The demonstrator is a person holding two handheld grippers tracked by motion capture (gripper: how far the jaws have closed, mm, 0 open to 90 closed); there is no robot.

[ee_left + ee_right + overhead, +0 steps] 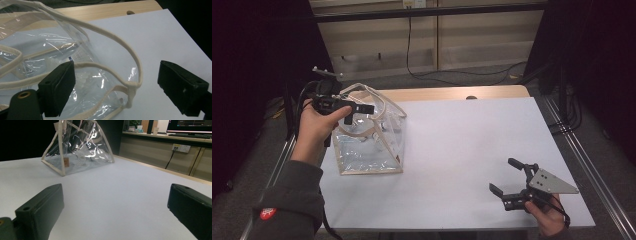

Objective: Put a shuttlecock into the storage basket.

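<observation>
A clear plastic bag [369, 145] with cream trim stands on the left part of the white table top [462, 140]. Small white items lie inside it [81, 157]. My left gripper [359, 112] hovers over the bag's open top, held by a hand. In the left gripper view its jaws [116, 85] stand wide apart, and a cream handle strap [136, 62] loops between them without touching either pad. My right gripper [502, 175] rests low at the table's front right, open, nothing between its jaws [115, 205]. It faces the bag [77, 147] from afar.
A wooden strip [447, 93] borders the table's far edge. Metal rails [582, 160] run along the right side and dark curtains hang on both sides. A cable [422, 70] trails on the floor behind the table. A shelf with wall sockets [181, 147] lies beyond the table.
</observation>
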